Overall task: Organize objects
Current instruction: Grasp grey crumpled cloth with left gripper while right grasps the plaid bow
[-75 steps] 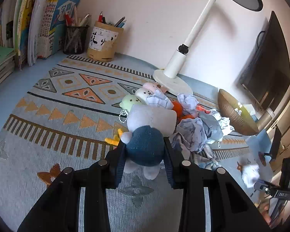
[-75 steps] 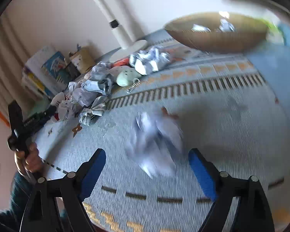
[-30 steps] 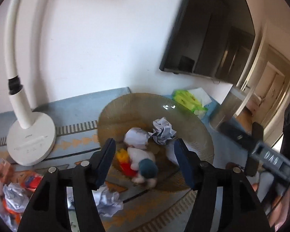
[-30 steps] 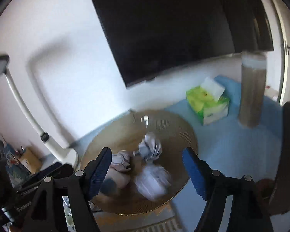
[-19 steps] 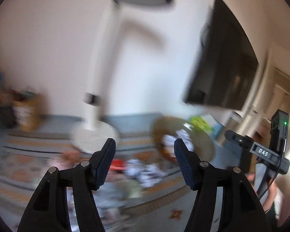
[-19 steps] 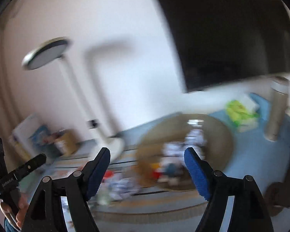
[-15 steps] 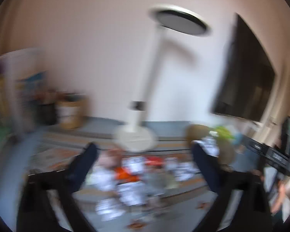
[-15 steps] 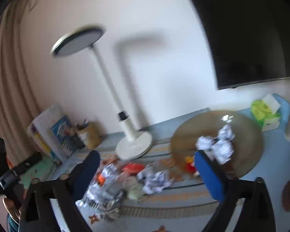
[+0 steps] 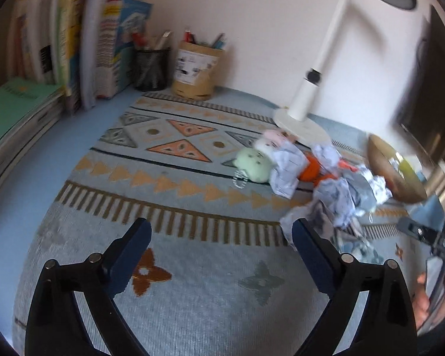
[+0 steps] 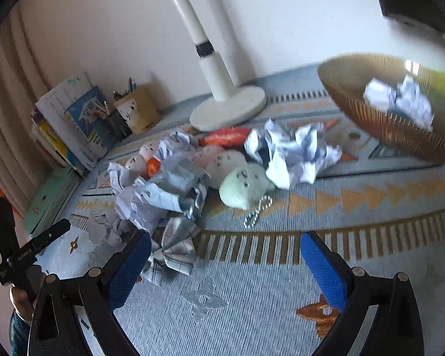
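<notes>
With some crumpled paper already in the woven basket [image 10: 379, 124], the step in hand looks like reaching for the next piece from the pile of paper balls [image 10: 166, 190] and small plush toys [image 10: 243, 184] lying on the patterned mat [image 10: 252, 305] over the surface. Best to pick 1 item at the pile's near edge, centre it between the pads, and keep clear of the toy's bead chain [image 10: 256, 210]. The right gripper [image 10: 222, 262] has its jaws spread wide, holding nothing. The left gripper [image 9: 219, 255] is also empty, jaws wide but closing slightly.
</notes>
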`<action>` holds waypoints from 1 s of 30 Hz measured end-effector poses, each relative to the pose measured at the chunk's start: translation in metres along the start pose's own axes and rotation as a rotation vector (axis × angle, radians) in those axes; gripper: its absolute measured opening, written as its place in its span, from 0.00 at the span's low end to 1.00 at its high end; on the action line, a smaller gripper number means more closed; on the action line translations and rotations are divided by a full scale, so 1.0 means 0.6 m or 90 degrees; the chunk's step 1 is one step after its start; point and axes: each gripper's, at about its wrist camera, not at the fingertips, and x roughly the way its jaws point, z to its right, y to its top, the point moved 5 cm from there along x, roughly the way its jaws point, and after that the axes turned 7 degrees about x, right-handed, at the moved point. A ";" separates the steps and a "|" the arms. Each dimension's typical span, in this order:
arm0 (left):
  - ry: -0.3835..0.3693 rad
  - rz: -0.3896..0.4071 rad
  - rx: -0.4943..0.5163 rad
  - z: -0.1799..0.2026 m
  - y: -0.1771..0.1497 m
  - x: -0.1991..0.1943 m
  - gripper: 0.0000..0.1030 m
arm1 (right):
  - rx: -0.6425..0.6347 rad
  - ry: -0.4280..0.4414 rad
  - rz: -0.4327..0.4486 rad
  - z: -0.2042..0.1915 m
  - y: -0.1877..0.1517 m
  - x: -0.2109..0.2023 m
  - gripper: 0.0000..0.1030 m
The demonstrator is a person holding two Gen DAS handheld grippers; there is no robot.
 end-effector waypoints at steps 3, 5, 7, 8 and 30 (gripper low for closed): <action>-0.061 -0.020 0.028 0.028 0.001 0.004 0.92 | -0.022 0.008 -0.023 -0.019 -0.006 0.005 0.98; -0.101 -0.024 0.050 0.053 0.001 0.000 0.92 | -0.057 0.044 -0.065 -0.057 -0.025 0.015 0.98; -0.111 -0.027 0.079 0.079 0.009 0.008 0.92 | -0.088 0.049 -0.093 -0.089 -0.042 0.030 0.98; -0.109 -0.034 0.093 0.088 0.012 0.015 0.92 | -0.110 0.023 -0.094 -0.103 -0.046 0.039 0.98; -0.118 0.020 0.037 0.066 0.006 0.014 0.42 | 0.036 -0.235 -0.046 0.047 -0.043 -0.039 0.54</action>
